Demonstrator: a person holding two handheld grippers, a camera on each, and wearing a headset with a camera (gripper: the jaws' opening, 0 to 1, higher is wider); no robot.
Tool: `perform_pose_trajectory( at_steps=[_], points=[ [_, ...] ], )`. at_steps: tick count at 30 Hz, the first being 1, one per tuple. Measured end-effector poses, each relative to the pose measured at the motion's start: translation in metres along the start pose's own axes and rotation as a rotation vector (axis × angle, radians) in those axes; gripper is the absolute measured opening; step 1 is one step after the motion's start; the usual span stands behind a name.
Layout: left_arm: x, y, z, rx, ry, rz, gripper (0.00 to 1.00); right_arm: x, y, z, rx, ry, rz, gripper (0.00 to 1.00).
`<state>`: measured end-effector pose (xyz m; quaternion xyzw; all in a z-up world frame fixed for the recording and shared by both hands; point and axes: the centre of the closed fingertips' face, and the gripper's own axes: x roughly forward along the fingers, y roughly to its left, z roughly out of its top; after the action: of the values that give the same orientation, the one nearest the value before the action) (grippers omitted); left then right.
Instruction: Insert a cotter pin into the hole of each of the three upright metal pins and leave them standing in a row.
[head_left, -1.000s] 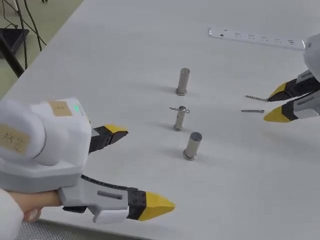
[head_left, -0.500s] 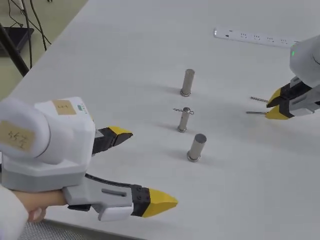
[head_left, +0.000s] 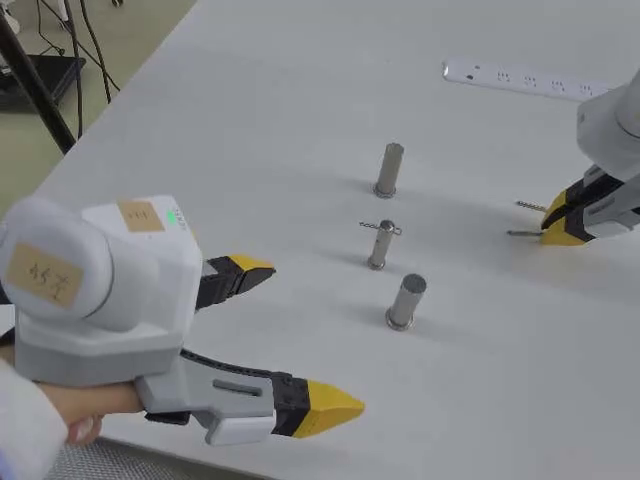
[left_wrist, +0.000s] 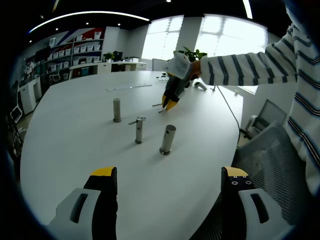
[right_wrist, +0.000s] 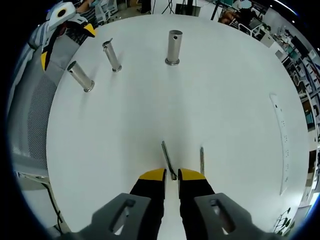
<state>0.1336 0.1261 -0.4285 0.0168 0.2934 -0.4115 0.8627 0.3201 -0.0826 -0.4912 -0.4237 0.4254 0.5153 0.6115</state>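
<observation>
Your right gripper (right_wrist: 171, 175) pinches a thin wire cotter pin (right_wrist: 167, 159) flat on the smooth white table (head_left: 250, 120), well apart from three upright cylindrical steel pins (head_left: 379, 245), your left gripper (left_wrist: 169, 173) hovering near them, jaws spread wide.

Head view looks down; both gripper views (low, facing each other) share the 3 metal pins (left_wrist: 139, 131).

Right gripper (head_left: 553, 222): body cut off at 3 o'clock of the head view.
Cotter pin (right_wrist: 168, 160): near end hidden between the right gripper's jaws.
Power strip (head_left: 500, 77): end covered by the right gripper's body at 2 o'clock.
</observation>
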Motion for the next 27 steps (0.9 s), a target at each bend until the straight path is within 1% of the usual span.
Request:
perform_pose_trajectory(
  at_steps=[2, 5, 9, 11, 12, 16, 18, 22, 27],
  points=[
    [0.0005, -0.0004, 0.0005, -0.001, -0.001, -0.001, 0.84, 0.0003, 0.0035, 0.0005, 0.011, 0.002, 0.022, 0.02],
    [0.0014, -0.0009, 0.0013, -0.004, -0.002, -0.001, 0.83, 0.0002, 0.0033, 0.0008, 0.026, 0.003, 0.026, 0.01],
    [0.0038, -0.0034, 0.0012, -0.009, 0.003, -0.009, 0.83, 0.0020, 0.0003, -0.0012, 0.018, 0.001, 0.036, 0.01],
    [0.0051, -0.0050, 0.0017, -0.007, 0.005, -0.014, 0.83, 0.0017, 0.0014, -0.0011, 0.016, 0.002, 0.027, 0.02],
    [0.0054, -0.0054, 0.0021, -0.004, 0.005, -0.015, 0.83, 0.0017, 0.0014, -0.0011, -0.004, 0.005, 0.023, 0.02],
    [0.0049, -0.0040, 0.0061, -0.003, -0.003, -0.008, 0.83, 0.0007, 0.0032, -0.0004, -0.040, 0.039, 0.037, 0.02],
    [0.0045, -0.0016, 0.0061, -0.003, 0.000, -0.002, 0.83, 0.0005, 0.0034, -0.0009, -0.094, 0.053, 0.037, 0.01],
    [0.0031, 0.0016, 0.0061, -0.016, -0.002, 0.008, 0.83, 0.0006, 0.0037, -0.0007, -0.109, 0.070, 0.025, 0.00],
    [0.0023, 0.0013, 0.0063, -0.018, -0.001, 0.008, 0.83, 0.0003, 0.0044, -0.0001, -0.126, 0.097, 0.010, 0.00]
  ],
)
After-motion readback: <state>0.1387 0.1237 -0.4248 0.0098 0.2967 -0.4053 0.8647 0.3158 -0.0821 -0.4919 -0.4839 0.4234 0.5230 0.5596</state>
